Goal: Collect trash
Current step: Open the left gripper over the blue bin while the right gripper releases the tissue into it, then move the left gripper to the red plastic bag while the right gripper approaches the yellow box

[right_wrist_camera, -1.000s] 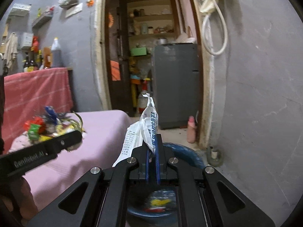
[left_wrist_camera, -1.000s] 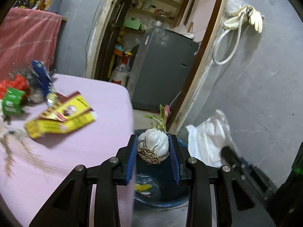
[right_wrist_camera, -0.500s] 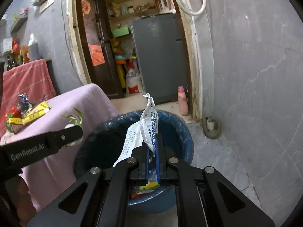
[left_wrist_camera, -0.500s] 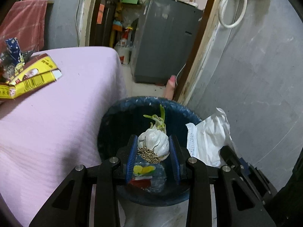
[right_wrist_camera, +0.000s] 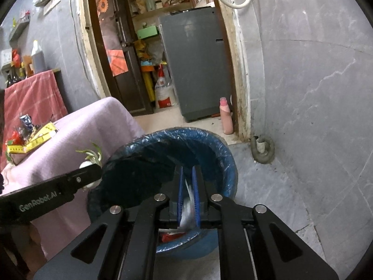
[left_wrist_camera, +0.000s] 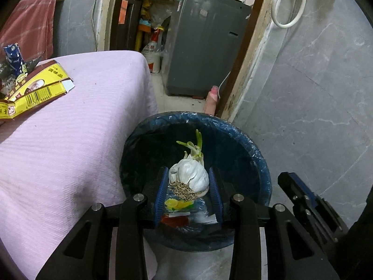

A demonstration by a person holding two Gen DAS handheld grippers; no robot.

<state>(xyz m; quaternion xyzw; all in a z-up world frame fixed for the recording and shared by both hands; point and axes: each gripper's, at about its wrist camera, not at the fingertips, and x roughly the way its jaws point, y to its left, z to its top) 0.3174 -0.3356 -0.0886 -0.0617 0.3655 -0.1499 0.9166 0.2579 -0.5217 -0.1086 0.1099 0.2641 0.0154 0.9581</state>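
Left wrist: left tool (left_wrist_camera: 188, 187) grips sprouted garlic (left_wrist_camera: 190, 173) over bin (left_wrist_camera: 256, 163) (right tool (right_wrist_camera: 187, 194), just opening, lets wrapper (right_wrist_camera: 188, 210) slip).

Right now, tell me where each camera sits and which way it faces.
Left wrist: on the left gripper, looking down into the blue bin; its own two fingers show, holding a garlic bulb.
Right wrist: on the right gripper, looking down over the bin toward the doorway; its own fingers show, jaws just been opening, a blurred white wrapper between them.
Shared: the bin, the pink cloth, the grey appliance, and each other's gripper.
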